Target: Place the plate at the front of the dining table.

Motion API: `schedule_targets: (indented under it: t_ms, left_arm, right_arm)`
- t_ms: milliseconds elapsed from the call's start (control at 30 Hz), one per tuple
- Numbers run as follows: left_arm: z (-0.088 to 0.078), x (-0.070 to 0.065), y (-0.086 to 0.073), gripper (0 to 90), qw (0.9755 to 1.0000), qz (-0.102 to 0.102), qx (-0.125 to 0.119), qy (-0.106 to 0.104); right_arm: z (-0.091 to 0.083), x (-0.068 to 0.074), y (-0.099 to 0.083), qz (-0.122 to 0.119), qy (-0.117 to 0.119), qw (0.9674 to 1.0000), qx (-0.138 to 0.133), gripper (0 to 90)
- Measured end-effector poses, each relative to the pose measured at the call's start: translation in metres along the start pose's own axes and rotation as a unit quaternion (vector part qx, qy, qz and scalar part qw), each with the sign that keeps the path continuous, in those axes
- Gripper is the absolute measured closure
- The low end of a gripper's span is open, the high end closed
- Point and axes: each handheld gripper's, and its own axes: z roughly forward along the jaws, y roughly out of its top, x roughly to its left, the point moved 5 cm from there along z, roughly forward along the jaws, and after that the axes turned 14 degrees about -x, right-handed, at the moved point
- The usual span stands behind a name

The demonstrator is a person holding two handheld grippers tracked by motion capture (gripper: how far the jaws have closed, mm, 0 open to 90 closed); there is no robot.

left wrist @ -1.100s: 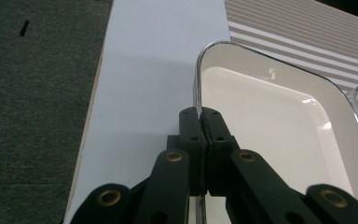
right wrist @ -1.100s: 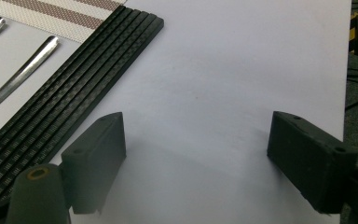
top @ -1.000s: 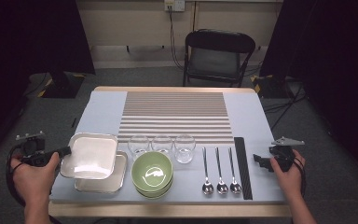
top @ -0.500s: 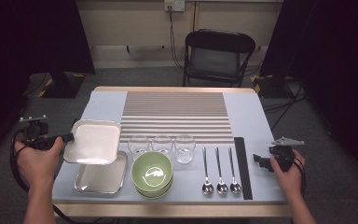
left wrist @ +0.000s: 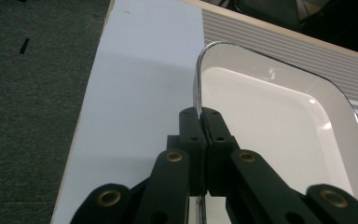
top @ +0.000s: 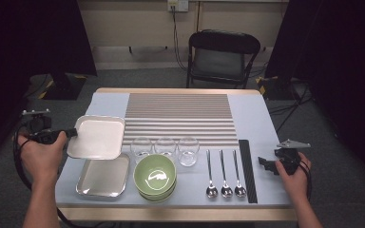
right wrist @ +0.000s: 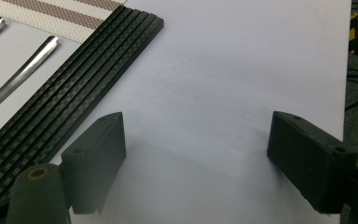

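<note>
The left gripper (top: pixel 71 134) is clamped on the thin rolled rim of a square metal tray (top: pixel 97 137). Its two black jaws pinch the edge from both sides, as the left gripper view shows (left wrist: pixel 199 122). The tray (left wrist: pixel 279 126) is shallow, with rounded corners, a polished rim and a smooth pale inside that catches small glints of light. It hangs above the left part of the table (top: pixel 256 118), its near corner over a second tray (top: pixel 103 175) of the same shape that lies flat on the pale blue tabletop.

Just beside the flat tray stands a stack of round green bowls (top: pixel 155 176), glossy inside. Behind the bowls three clear drinking glasses (top: pixel 165 146) stand in a row. To their right lie three shiny metal spoons (top: pixel 225 173), side by side with bowls toward the person, and then a long black ribbed strip (top: pixel 247 168). In the right gripper view that strip (right wrist: pixel 70 88) shows a fine woven pattern. A placemat (top: pixel 178 118) of narrow grey and white stripes covers the middle of the table.

The right gripper (top: pixel 266 165) rests at the table's right edge. Its blocky matt black jaws stand wide apart over bare tabletop (right wrist: pixel 196 140), with nothing between them.
</note>
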Motion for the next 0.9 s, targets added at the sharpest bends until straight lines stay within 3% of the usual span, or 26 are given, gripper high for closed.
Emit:
schedule_targets:
  t_ms: [300,567,667,900]
  left_arm:
    - [0.005,-0.006,0.007,88.9,1.0,0.002,0.002,-0.003]
    - [0.011,-0.018,0.015,88.9,0.9997,-0.009,0.0,-0.021]
    - [0.015,-0.023,0.016,88.9,0.9998,-0.003,0.001,-0.02]
    - [0.022,-0.028,0.018,88.9,0.9998,-0.009,0.004,-0.016]
  right_arm:
    - [0.0,0.0,0.0,0.001,0.0,1.0,0.0,18.3]
    - [0.0,0.0,0.0,0.002,-0.001,1.0,0.0,18.3]
    - [0.0,0.0,0.0,0.001,-0.001,1.0,0.0,18.3]
    - [0.0,0.0,0.0,0.001,-0.001,1.0,0.0,18.3]
